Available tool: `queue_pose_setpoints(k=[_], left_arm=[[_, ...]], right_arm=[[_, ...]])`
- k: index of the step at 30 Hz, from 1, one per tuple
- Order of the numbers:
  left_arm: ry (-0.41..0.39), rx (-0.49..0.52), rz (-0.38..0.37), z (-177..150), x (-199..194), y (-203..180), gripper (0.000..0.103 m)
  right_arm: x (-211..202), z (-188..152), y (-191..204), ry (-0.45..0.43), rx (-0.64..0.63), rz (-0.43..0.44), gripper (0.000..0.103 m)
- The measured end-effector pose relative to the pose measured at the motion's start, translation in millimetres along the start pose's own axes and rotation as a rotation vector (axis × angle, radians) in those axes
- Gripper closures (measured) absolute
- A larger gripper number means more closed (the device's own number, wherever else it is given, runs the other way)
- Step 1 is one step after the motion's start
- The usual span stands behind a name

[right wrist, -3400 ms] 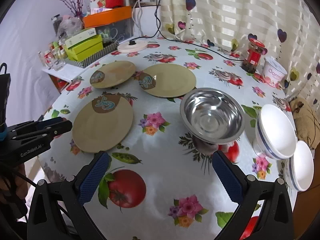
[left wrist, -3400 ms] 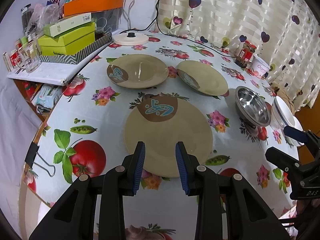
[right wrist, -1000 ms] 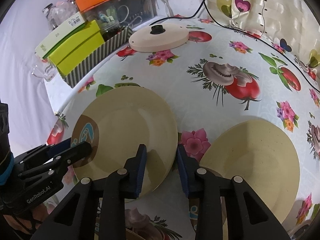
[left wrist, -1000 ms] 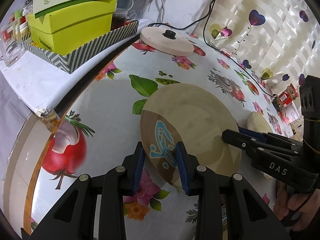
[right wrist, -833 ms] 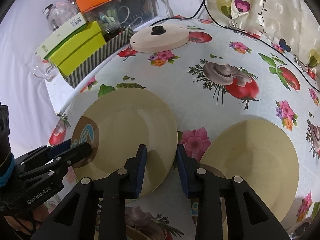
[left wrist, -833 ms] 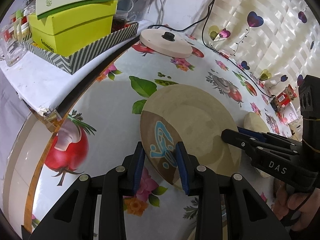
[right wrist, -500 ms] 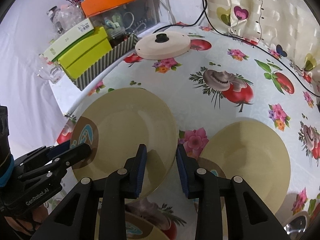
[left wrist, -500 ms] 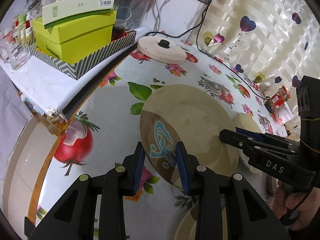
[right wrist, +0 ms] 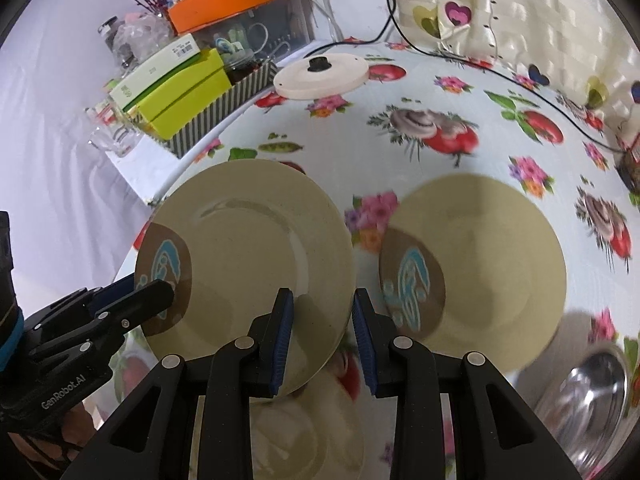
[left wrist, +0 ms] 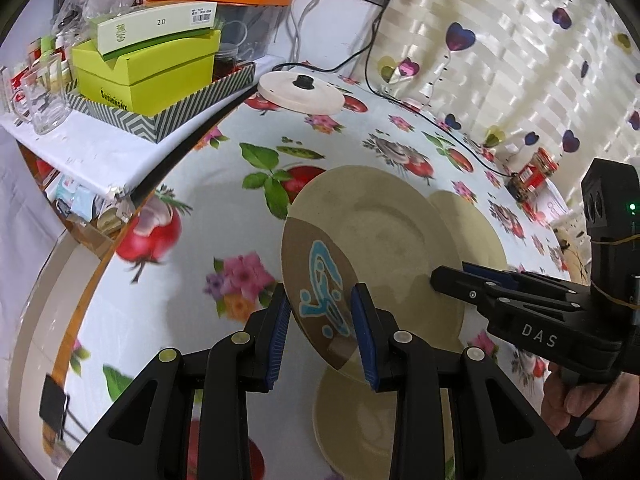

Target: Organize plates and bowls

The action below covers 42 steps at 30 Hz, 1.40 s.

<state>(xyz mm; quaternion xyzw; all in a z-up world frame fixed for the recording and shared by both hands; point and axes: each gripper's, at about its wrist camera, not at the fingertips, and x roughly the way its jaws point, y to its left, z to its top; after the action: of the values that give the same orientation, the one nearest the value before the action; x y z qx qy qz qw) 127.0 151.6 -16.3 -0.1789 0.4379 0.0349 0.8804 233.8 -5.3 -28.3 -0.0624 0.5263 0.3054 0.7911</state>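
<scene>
Over the round table's white oilcloth (left wrist: 340, 148) printed with tomatoes and flowers, you hold a round beige plate with a brown patch and blue motif (left wrist: 372, 248) lifted clear of the cloth. Your left gripper (left wrist: 322, 336) pinches its patterned edge and your right gripper (right wrist: 322, 336) the opposite rim, both at a narrow opening. A second matching beige plate (right wrist: 488, 264) lies flat just beside it, and a third (left wrist: 360, 420) lies below.
</scene>
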Motion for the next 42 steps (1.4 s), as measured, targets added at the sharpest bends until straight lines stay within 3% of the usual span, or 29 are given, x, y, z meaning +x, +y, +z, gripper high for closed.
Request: queue_pose_setpoints(k=[22, 42], left_arm=[[0.071, 0.031, -0.010, -81.1, -28.8, -26.9, 0.070], [0.098, 0.035, 0.004, -82.8, -13.8, -25.1, 0.070]], right_arm=[[-39.7, -91.5, 0.5, 0.037, 0.026, -0.023, 0.073], [-26.6, -98.2, -1.4, 0.054, 0.006, -0.051, 0.072]])
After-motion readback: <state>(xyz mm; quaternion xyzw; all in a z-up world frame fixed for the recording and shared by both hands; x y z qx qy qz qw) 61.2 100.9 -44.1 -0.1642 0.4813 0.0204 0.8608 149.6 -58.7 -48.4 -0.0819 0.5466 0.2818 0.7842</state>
